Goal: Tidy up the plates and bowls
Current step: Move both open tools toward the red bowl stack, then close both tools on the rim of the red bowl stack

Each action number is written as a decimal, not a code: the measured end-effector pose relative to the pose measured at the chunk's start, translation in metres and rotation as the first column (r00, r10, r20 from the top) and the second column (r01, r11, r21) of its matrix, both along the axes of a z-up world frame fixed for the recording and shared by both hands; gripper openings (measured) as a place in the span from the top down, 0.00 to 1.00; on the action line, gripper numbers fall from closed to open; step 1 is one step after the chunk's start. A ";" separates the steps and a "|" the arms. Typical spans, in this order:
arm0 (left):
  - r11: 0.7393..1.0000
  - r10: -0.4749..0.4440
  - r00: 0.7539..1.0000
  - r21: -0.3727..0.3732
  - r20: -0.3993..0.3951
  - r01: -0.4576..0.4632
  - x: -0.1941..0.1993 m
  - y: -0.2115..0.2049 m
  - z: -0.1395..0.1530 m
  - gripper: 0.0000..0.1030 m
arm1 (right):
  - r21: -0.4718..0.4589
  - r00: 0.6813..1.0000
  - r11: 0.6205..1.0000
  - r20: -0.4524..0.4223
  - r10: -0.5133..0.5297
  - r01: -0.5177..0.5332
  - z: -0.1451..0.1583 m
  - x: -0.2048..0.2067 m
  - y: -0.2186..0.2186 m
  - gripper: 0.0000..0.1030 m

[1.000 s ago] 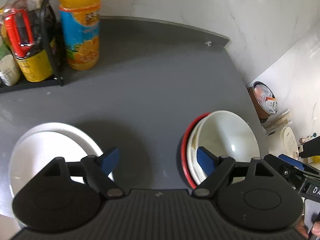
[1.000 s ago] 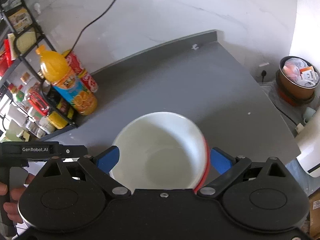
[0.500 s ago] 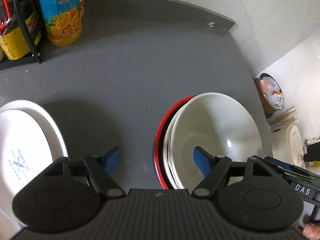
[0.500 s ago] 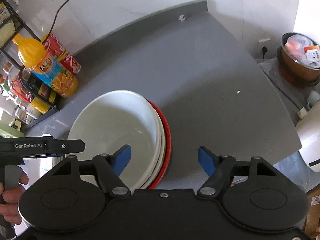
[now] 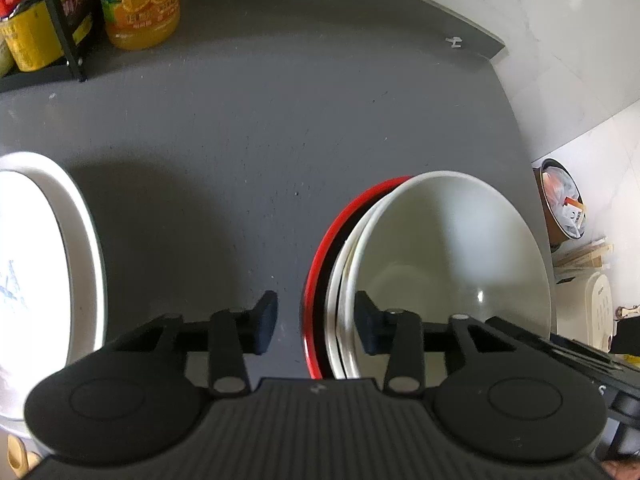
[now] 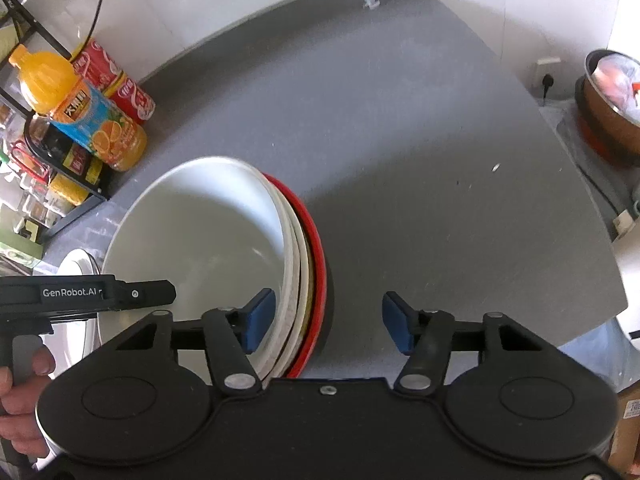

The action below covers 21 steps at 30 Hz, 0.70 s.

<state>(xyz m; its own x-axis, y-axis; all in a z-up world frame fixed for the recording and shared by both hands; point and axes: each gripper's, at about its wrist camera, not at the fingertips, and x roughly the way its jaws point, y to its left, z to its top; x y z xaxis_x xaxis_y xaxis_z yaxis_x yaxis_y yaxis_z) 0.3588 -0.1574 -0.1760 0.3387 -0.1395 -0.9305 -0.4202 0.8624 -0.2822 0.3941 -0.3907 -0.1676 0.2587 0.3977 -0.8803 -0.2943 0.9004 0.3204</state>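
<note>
Grey countertop (image 5: 280, 128): nested bowl stack (image 5: 448, 256) near right edge, rigid, slick, breakable. Left gripper (image 5: 316, 322) and right gripper (image 6: 328, 322) straddle opposite rims, part-open, gripping nothing; pinch rims.

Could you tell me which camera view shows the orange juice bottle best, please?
The right wrist view: the orange juice bottle shows whole there, cap to base, beside the black rack. The left wrist view catches only its lower label and base, cropped by the top edge.
</note>
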 end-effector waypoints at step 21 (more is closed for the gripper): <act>1.000 0.017 0.999 -0.007 0.036 -0.017 -0.018 0.019 0.023 0.79 | 0.018 0.996 0.997 0.053 0.076 -0.077 0.029 -0.014 0.031 0.72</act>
<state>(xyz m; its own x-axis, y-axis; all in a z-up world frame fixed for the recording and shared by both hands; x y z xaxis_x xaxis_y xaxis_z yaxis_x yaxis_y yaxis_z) 0.3406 -0.1381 -0.1525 0.3740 -0.1393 -0.9169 -0.4242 0.8535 -0.3027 0.3803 -0.3594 -0.1388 0.2726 0.4350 -0.8582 -0.3786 0.8685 0.3200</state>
